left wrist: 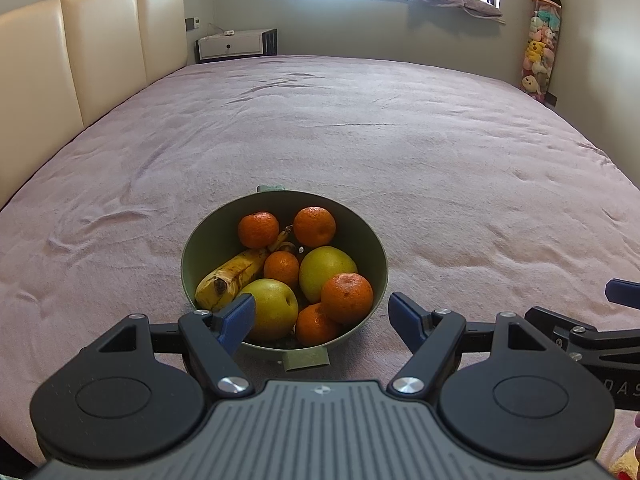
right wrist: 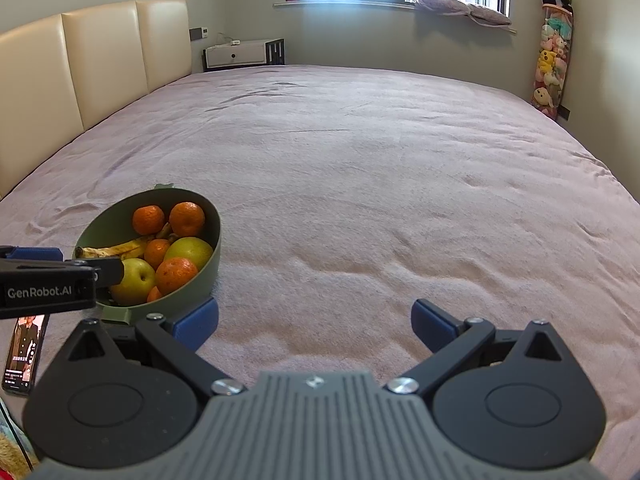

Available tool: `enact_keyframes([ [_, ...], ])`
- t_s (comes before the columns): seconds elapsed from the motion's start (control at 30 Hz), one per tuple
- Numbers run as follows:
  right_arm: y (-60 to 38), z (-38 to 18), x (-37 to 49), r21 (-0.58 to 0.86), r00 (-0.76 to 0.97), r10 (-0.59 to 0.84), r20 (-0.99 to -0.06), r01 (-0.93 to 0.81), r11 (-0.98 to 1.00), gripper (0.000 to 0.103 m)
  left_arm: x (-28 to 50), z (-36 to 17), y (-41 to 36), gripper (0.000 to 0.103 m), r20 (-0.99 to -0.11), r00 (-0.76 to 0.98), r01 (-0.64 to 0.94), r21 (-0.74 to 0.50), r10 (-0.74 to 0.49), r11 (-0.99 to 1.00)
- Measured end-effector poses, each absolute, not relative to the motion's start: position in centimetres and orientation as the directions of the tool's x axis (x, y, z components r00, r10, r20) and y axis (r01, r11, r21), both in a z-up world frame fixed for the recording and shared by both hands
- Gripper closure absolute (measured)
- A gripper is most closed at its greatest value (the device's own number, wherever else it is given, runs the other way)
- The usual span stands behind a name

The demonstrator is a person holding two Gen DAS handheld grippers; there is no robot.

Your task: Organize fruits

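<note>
a green bowl (left wrist: 372, 248) is sitting on the near part of a wide bed covered with a pink blanket (left wrist: 360, 140), and all the fruit in view is lying inside it. five oranges are showing in the left wrist view: two at the far side (left wrist: 258, 229) (left wrist: 315, 226), one in the middle (left wrist: 281, 269), and two at the near right (left wrist: 346, 298) (left wrist: 316, 325). a spotted banana (left wrist: 230, 280) is lying along the left side of the bowl, its stem pointing toward the far oranges. two yellow-green pears are resting among them, one near (left wrist: 272, 314) and one to the right of centre (left wrist: 326, 270).

the left gripper (left wrist: 322, 316) is hovering just in front of the bowl with its blue fingers (left wrist: 236, 320) spread wide, holding nothing; the left finger is overlapping the near rim and the right one is standing just right of the bowl. the right gripper (right wrist: 314, 324) is hanging over bare blanket to the right of the bowl (right wrist: 210, 256), its fingers (right wrist: 434, 320) also spread wide and empty, the left pad sitting close by the bowl's near right wall.

a phone (right wrist: 22, 356) with a lit screen is lying on the bed at the near left. a cream headboard (left wrist: 80, 52) is running along the left, and a white nightstand (left wrist: 232, 45) is standing at the far side under the window.
</note>
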State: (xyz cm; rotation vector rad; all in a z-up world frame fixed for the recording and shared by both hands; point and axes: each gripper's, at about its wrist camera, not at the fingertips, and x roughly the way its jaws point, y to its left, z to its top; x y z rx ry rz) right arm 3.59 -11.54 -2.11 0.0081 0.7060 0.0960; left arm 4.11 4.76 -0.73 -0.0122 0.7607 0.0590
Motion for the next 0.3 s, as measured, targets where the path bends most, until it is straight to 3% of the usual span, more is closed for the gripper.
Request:
enact_keyframes([
  [0.3,-11.33,-2.26,3.93,0.040,0.750,0.083,-0.656,-0.075,0.996,0.004,4.10,-0.78,4.90,0.014,-0.687,0.725,-0.061,0.015,0.054,0.998],
])
